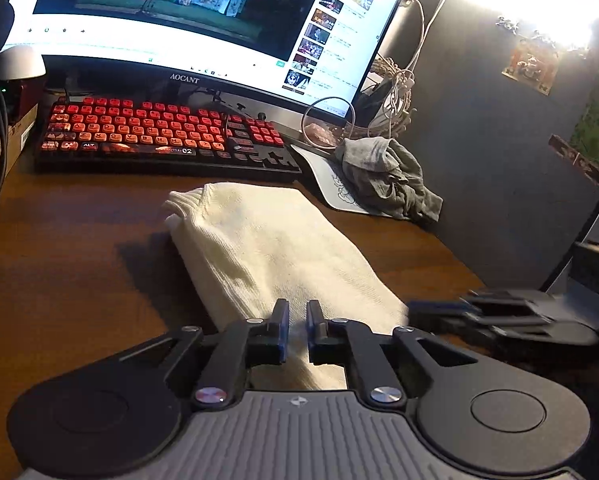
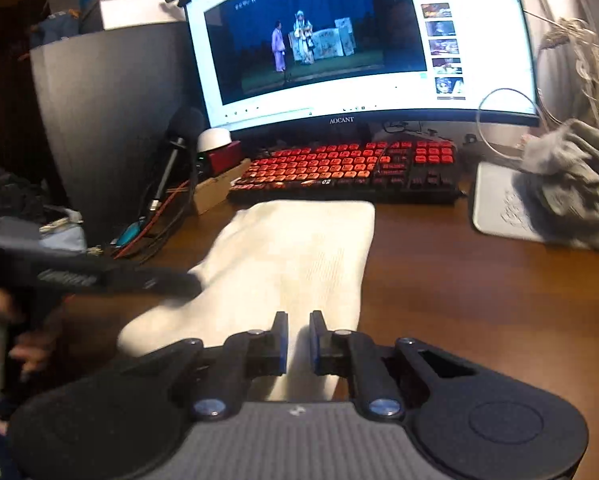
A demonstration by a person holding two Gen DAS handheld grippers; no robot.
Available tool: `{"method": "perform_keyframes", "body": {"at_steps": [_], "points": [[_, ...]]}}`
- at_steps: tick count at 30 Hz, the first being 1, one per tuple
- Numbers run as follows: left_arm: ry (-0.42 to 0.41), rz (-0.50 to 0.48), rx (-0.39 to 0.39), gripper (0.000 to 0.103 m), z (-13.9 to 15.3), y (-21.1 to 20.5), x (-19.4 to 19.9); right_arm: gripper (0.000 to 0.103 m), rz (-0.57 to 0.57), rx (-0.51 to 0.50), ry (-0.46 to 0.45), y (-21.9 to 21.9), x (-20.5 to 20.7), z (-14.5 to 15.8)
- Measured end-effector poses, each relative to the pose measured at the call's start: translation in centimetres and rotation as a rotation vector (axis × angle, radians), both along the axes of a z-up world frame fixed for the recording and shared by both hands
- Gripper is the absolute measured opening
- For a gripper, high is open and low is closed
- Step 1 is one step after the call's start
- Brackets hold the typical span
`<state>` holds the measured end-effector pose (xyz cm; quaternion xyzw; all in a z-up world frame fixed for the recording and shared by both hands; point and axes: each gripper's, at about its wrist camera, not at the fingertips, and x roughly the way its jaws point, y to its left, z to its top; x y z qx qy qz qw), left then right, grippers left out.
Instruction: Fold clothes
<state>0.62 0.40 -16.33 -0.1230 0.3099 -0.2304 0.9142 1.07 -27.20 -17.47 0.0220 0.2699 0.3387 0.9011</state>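
Desk point(image 1: 79, 216): we see a brown wooden top, crowded along its far edge.
White garment point(image 1: 275, 248): a folded cream knit piece lies flat in the middle of the desk, its far end just short of the keyboard, its near end reaching under both grippers.
Left gripper point(image 1: 297, 320): we find its blue-padded jaws slightly apart over the near end of the white garment; cloth shows in the narrow gap, and the pads do not appear to press on it.
Right gripper point(image 2: 298, 330): we see the same here, jaws a little apart above the garment's near edge, nothing clamped. In the left wrist view it is a blurred dark shape at the right.
Grey garment point(image 1: 391, 176): a crumpled grey piece sits on a pale mouse pad point(image 2: 495, 208), right of the keyboard, well apart from the white one.
Keyboard point(image 1: 159, 132): red backlit keys, directly behind the white garment.
Monitor point(image 2: 339, 40): lit, showing a stage video, behind the keyboard.
Left side clutter: we make out a microphone point(image 2: 183, 128), cables and a small box point(image 2: 215, 192); details are blurry.
Person's hand point(image 2: 3, 320): blurred at the left edge, holding the left gripper's handle.
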Motion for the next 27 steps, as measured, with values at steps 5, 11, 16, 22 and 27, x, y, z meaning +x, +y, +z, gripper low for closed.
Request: {"method": "perform_keyframes", "body": {"at_steps": [5, 11, 16, 22, 27], "points": [[-0.009, -0.008, 0.026, 0.016, 0.2, -0.5, -0.6, 0.019, -0.047, 0.052, -0.016, -2.2, -4.4, -0.1], [-0.015, -0.018, 0.044, 0.022, 0.4, -1.0, -1.2, 0.028, -0.173, 0.062, -0.065, -3.1, -6.3, -1.7], [0.001, -0.012, 0.02, 0.024, 0.4, -0.8, -1.3, 0.028, -0.153, 0.073, -0.066, -2.2, -5.1, -2.6], [0.002, -0.011, 0.023, 0.024, 0.4, -0.8, -1.5, 0.011, -0.149, -0.006, -0.113, -0.4, -4.8, -3.3], [-0.02, -0.026, 0.073, 0.024, 0.3, -0.9, -1.6, 0.004, -0.122, -0.308, -0.351, 3.0, -7.8, -3.4]]}}
